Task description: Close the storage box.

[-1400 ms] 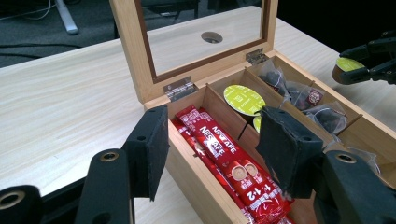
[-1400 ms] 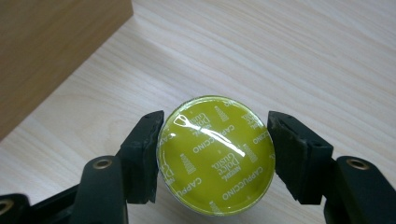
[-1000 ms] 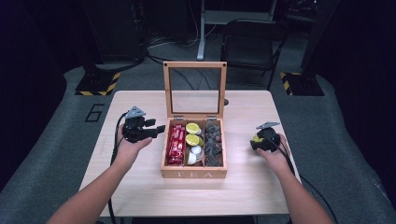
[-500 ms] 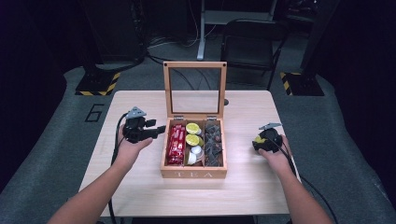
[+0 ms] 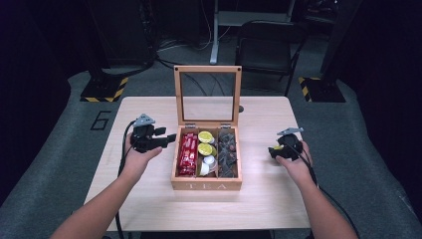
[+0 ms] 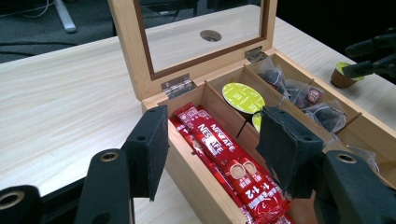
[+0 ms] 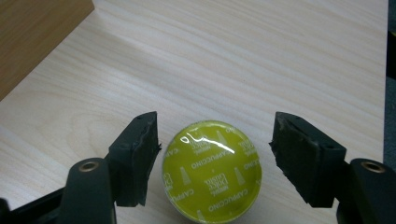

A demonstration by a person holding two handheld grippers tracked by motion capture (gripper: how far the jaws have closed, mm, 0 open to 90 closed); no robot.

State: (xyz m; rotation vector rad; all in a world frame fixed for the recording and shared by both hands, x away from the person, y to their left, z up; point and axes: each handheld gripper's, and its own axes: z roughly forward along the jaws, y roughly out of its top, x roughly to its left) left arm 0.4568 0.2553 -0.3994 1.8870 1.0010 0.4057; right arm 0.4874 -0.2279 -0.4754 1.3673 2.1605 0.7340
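Your right gripper [image 7: 215, 149], its jaws having just been opening, stands wide around the yellow-lidded capsule [image 7: 211, 173] at the frame's bottom centre, pads apart from it; it looks light, slick-lidded, easily dented, so grip its side walls gently.

Capsule [image 7: 212, 170]: round, shiny yellow-green foil lid printed "CAPPUCCINO", brown body. Sits upright, lid up, on the light wood counter [image 7: 261, 60], bottom centre of the right gripper view; far right of the high view.
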